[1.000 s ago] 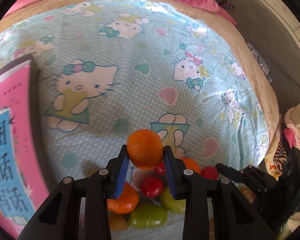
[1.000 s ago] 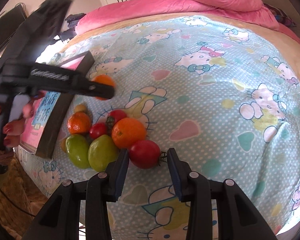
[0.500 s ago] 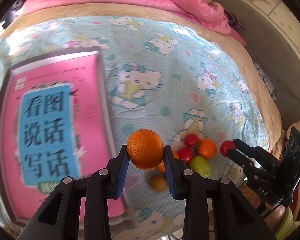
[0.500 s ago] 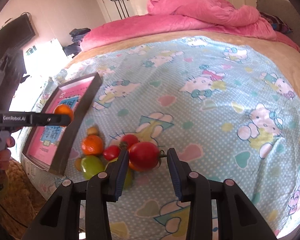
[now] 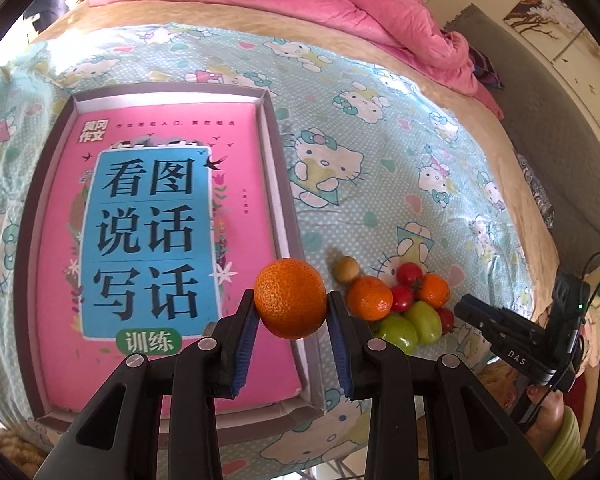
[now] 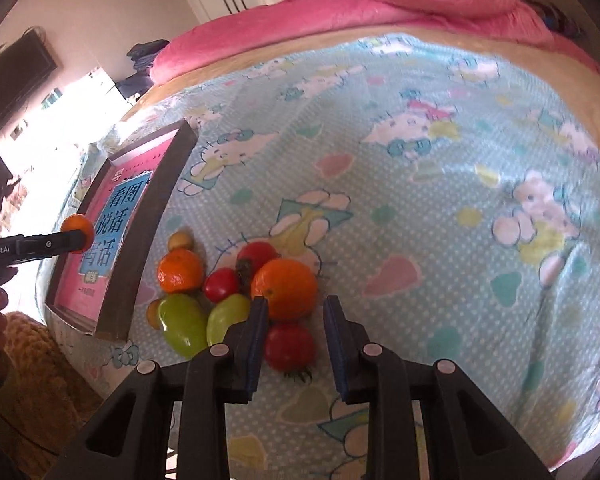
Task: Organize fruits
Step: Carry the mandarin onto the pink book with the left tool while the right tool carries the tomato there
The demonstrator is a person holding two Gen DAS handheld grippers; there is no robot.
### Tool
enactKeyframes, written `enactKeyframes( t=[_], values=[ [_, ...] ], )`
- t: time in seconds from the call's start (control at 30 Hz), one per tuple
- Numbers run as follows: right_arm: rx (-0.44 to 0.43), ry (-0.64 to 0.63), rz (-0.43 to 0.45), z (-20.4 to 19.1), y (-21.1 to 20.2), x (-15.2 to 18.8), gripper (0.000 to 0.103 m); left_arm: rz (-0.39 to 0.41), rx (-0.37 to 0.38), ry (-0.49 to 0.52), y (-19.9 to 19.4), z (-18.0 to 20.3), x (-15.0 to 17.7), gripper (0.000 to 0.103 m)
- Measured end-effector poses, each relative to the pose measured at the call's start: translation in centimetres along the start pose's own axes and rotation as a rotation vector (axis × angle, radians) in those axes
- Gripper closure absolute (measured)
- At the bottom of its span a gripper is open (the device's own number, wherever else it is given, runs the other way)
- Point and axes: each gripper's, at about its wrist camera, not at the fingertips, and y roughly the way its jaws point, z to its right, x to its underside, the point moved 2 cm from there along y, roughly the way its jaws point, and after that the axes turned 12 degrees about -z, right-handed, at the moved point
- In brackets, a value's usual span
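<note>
My left gripper [image 5: 290,304] is shut on an orange [image 5: 290,298] and holds it above the near right corner of a grey box [image 5: 284,208] with a pink book [image 5: 148,240] inside. Just right of the box, a pile of fruit lies on the sheet: oranges [image 6: 285,288], red tomatoes [image 6: 221,284], green fruits [image 6: 180,324] and a small brown fruit [image 5: 346,269]. My right gripper [image 6: 294,308] hovers at the pile's near edge, its jaws closing to a narrow gap with nothing pressed between them. One red tomato [image 6: 290,346] lies on the sheet below that gap.
The bed's cartoon-cat sheet [image 6: 420,200] stretches right and beyond the pile. A pink duvet [image 5: 340,0] is bunched at the far end. The bed's near edge runs just below the box, and a person's hand [image 5: 548,400] grips the right tool.
My left gripper carried its orange from above the pile leftwards to over the box. The right gripper had lifted the red tomato; now the tomato lies on the sheet and the jaws stand narrower.
</note>
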Motion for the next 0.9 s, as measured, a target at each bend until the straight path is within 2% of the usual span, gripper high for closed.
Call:
enactKeyframes(
  t=[0.1,0.43,0.7,0.77,0.9],
  values=[
    [-0.018,-0.003,-0.017,0.2,-0.1,0.8,0.074,0.008,-0.005,-0.014,-0.4,-0.9,0.2,0.068],
    [0.07,-0.099,-0.101,-2.0,1.9,1.2,0.073,0.018,-0.031,-0.102,-1.6,-5.6,1.6,0.068],
    [0.045,-0.068,-0.144,-1.4,3.3,0.6,0.07,0.002,-0.045,-0.137,-1.7,-7.9,3.2,0.068],
    [0.051,-0.078,-0.136,-1.7,3.3,0.6,0.071,0.0,-0.04,-0.146,-1.6,-8.2,3.2,0.068],
    [0.051,-0.077,-0.065,-1.9,1.5,0.7,0.072,0.007,-0.046,-0.143,-1.7,-8.4,3.1,0.068]
  ],
)
